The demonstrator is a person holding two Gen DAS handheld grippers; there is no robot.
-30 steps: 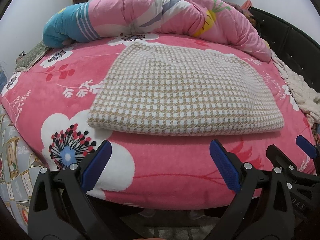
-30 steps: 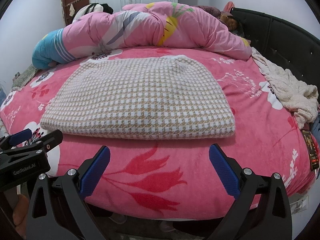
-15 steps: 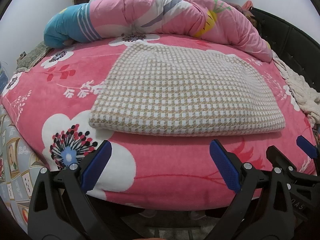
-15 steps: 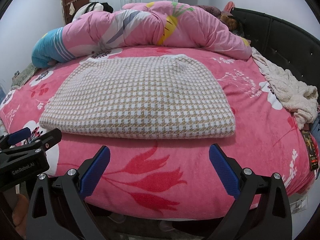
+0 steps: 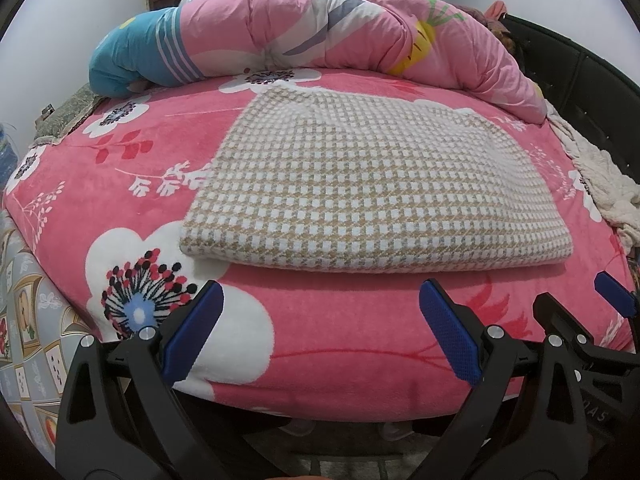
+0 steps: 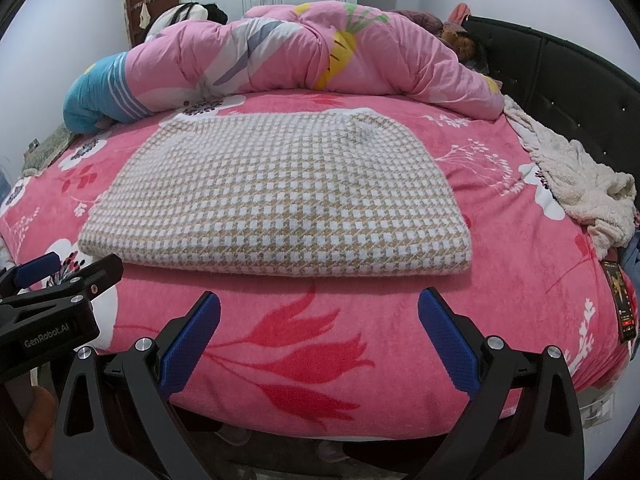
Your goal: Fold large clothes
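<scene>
The folded checked garment (image 5: 372,188) lies flat on the pink floral blanket (image 5: 120,184), the left gripper (image 5: 320,332) gaping empty at six o'clock.

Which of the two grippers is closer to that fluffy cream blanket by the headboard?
Right. The right gripper faces the checked garment's right half, with the cream blanket just off to its right. The left gripper sits further left, beyond it.

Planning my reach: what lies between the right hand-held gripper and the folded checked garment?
Only bare pink bedspread, seen in the right wrist view.
</scene>
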